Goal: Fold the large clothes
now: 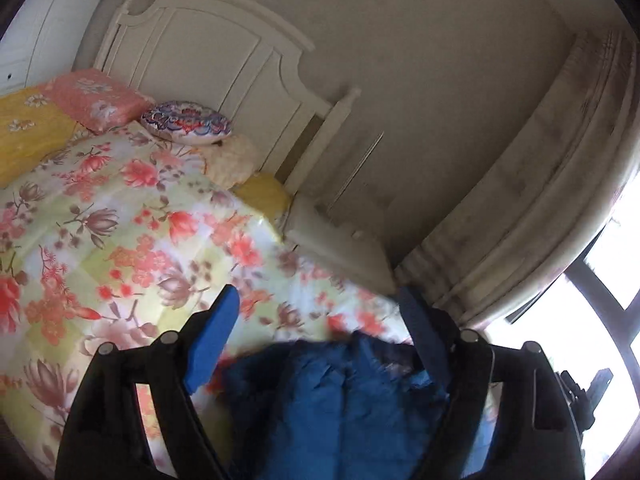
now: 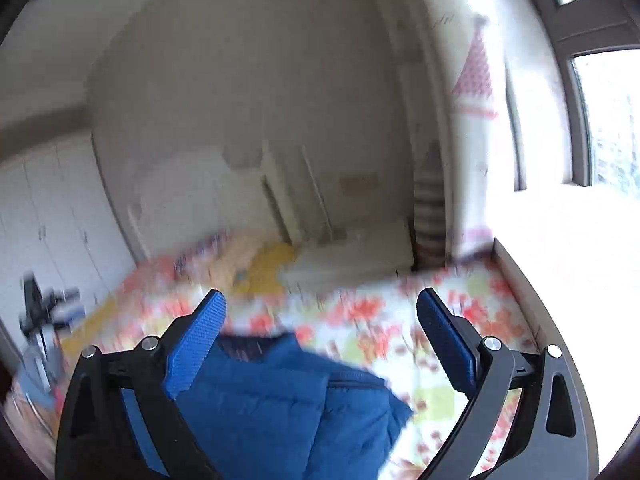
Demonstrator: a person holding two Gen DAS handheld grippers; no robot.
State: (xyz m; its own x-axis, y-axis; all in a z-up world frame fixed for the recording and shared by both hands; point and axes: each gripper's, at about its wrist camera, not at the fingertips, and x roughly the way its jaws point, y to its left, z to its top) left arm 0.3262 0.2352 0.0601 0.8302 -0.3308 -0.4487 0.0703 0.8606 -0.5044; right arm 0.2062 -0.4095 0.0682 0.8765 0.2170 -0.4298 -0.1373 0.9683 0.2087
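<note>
- Nearest the left wrist camera, the left gripper (image 1: 316,312) stands with its blue pads spread wide, nothing pinched between them.
- Below and between those fingers lies the blue padded jacket (image 1: 340,400), bunched on the floral quilt (image 1: 120,232); neither pad presses on it.
- Farther off on the bed sit a pink pillow (image 1: 96,100), a round patterned cushion (image 1: 188,122) and a white headboard (image 1: 224,64); pale curtains (image 1: 540,200) hang at the right by a bright window.
- Nearest the right wrist camera, the right gripper (image 2: 320,316) also has its jaws spread apart and holds nothing.
- Here the blue padded jacket (image 2: 280,400) lies under the left finger and reaches toward the middle, resting on the floral quilt (image 2: 400,320).
- This view is blurred; white wardrobe doors (image 2: 52,208) show at the left and a window (image 2: 600,120) at the right.
</note>
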